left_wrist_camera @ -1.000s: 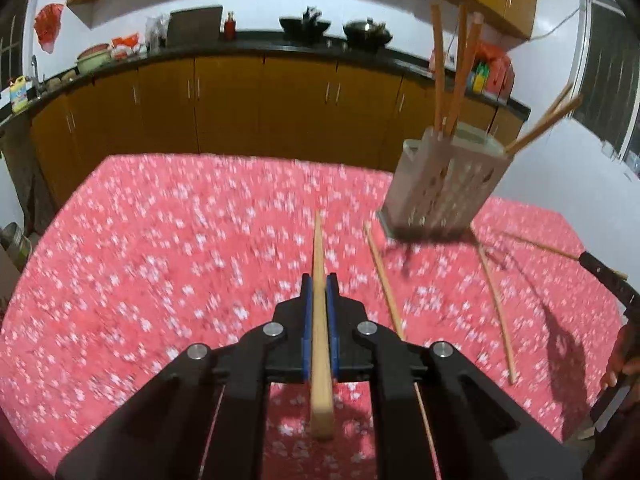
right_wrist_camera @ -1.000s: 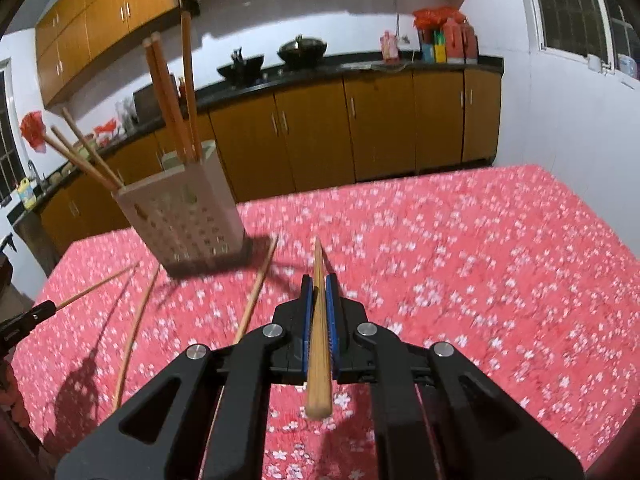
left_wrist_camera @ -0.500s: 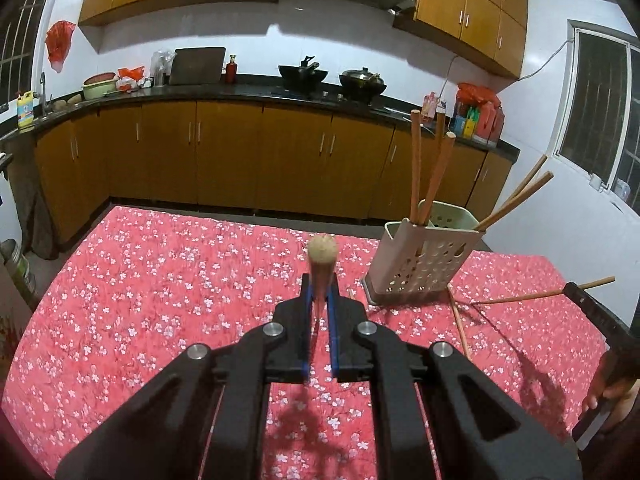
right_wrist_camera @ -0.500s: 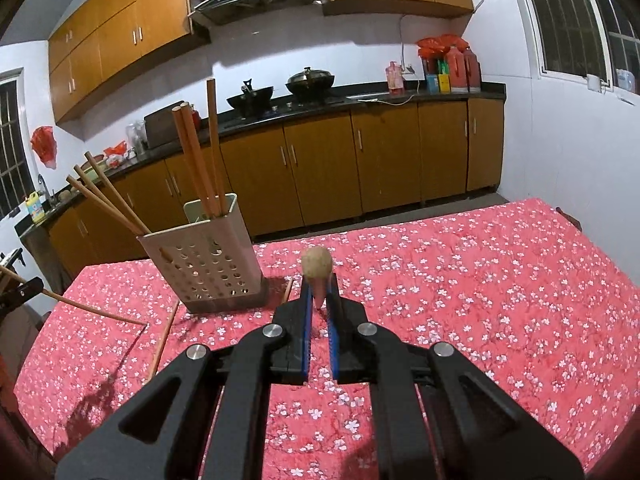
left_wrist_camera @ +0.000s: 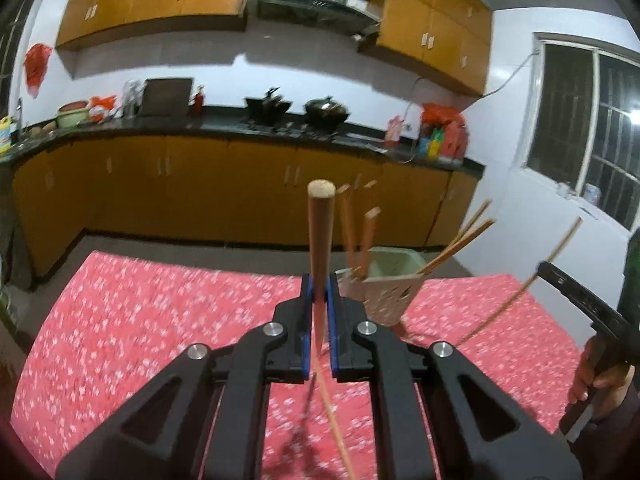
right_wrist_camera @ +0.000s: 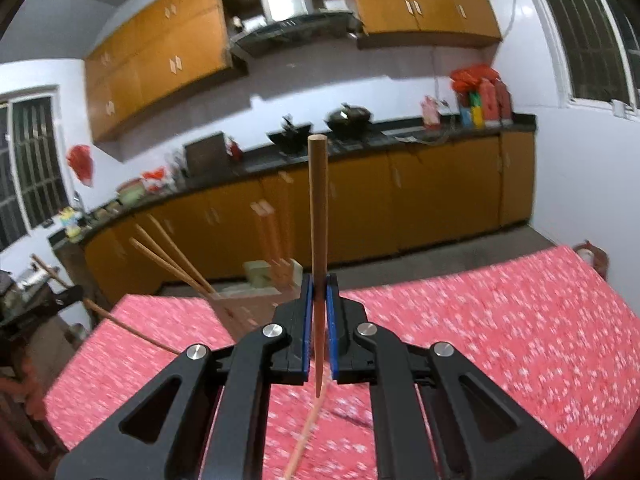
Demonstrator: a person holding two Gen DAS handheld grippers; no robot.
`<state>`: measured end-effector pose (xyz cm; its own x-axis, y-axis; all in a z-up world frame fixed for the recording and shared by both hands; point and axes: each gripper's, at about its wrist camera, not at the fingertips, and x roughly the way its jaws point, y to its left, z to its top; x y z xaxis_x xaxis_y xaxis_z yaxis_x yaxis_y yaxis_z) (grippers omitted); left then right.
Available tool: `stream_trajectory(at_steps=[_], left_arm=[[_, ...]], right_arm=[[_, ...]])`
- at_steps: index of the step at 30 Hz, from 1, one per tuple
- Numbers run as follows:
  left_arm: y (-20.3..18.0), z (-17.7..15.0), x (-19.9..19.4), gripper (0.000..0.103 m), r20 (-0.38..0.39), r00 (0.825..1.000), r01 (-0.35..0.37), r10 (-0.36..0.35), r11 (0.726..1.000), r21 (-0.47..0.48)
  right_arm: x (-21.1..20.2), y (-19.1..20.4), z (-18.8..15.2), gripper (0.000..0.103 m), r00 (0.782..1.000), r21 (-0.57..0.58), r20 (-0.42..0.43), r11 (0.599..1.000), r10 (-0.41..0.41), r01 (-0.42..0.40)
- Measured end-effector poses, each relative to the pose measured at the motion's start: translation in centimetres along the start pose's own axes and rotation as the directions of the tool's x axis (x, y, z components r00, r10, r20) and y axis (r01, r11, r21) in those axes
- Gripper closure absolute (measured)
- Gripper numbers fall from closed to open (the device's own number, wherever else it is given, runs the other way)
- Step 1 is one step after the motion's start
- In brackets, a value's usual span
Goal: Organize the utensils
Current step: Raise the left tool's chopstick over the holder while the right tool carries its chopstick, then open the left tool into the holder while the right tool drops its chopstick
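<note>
My left gripper [left_wrist_camera: 319, 285] is shut on a wooden chopstick [left_wrist_camera: 320, 232] that stands upright, thick end up. My right gripper [right_wrist_camera: 319, 286] is shut on another wooden chopstick [right_wrist_camera: 318, 216], also upright, thin tip down. The white perforated utensil holder [left_wrist_camera: 386, 294] stands on the table just right of the left gripper, with several chopsticks in it. In the right wrist view the holder [right_wrist_camera: 256, 308] sits just left of the gripper, partly hidden by it. The right gripper [left_wrist_camera: 580, 300] with its chopstick shows at the right edge of the left wrist view.
The table has a red floral cloth [left_wrist_camera: 160, 320]. A loose chopstick [left_wrist_camera: 336, 420] lies on the cloth below the left gripper; another loose chopstick [right_wrist_camera: 304, 440] lies below the right gripper. Kitchen cabinets and a counter [left_wrist_camera: 240, 132] stand behind the table.
Both grippers have risen and tilted up from the table, lifting their chopsticks from lying forward to standing upright. The holder now appears lower and closer to each gripper.
</note>
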<state>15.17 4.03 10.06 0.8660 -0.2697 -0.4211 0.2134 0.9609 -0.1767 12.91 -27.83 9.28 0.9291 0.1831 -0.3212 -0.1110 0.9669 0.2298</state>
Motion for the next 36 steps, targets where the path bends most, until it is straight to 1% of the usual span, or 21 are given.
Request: stream_trajectory(at_steps=[2, 5, 7, 11, 15, 18, 21, 24, 26, 36], left_arm=[[-1.2, 1.2, -0.5, 0.095, 0.018, 0.999, 0.037, -0.038, 0.999, 0.018], [-2.8, 2.7, -1.0, 0.095, 0.046, 0.996, 0.08, -0.082, 0.996, 0.044], [-3.9, 3.7, -1.2, 0.095, 0.072, 0.993, 0.092, -0.097, 0.994, 0.059], [-5.4, 5.9, -0.9, 0.095, 0.122, 0.987, 0.096, -0.105, 0.993, 0.075], [-6.8, 7.5, 0.3, 0.095, 0.151, 0.985, 0.076, -0.089, 0.993, 0.094], [-7.2, 7.9, 2.1, 0.095, 0.146, 0.987, 0.058, -0.071, 0.994, 0.097], [-7.1, 8.0, 3.8, 0.095, 0.15, 0.988, 0.025, -0.038, 0.996, 0.09], [-7.0, 7.8, 5.3, 0.095, 0.15, 0.988, 0.015, -0.027, 0.997, 0.077], [-7.2, 7.6, 6.2, 0.095, 0.15, 0.989, 0.006, -0.019, 0.996, 0.087], [-7.2, 5.7, 9.3, 0.095, 0.068, 0.997, 0.023, -0.029, 0.996, 0.083]], right_arm=[[-0.5, 1.0, 1.3, 0.096, 0.999, -0.01, 0.037, 0.999, 0.036, -0.036], [-0.9, 2.6, 2.9, 0.096, 0.993, -0.028, 0.099, 0.997, 0.069, -0.067], [-1.0, 3.2, 3.7, 0.096, 0.989, -0.041, 0.131, 0.997, 0.074, -0.07], [0.1, 4.6, 5.2, 0.096, 0.977, -0.063, 0.205, 0.997, 0.063, -0.051], [1.6, 5.0, 5.8, 0.096, 0.97, -0.068, 0.24, 0.997, 0.042, -0.026], [3.5, 5.1, 5.7, 0.096, 0.974, -0.073, 0.227, 0.997, 0.023, -0.006], [5.5, 5.1, 5.0, 0.096, 0.982, -0.077, 0.189, 0.997, 0.007, 0.007], [7.0, 4.9, 4.2, 0.096, 0.989, -0.084, 0.149, 0.996, -0.001, 0.014], [7.6, 4.9, 3.7, 0.096, 0.992, -0.086, 0.127, 0.996, -0.003, 0.014], [8.9, 5.6, 2.3, 0.095, 0.998, -0.105, 0.055, 0.995, 0.011, -0.005]])
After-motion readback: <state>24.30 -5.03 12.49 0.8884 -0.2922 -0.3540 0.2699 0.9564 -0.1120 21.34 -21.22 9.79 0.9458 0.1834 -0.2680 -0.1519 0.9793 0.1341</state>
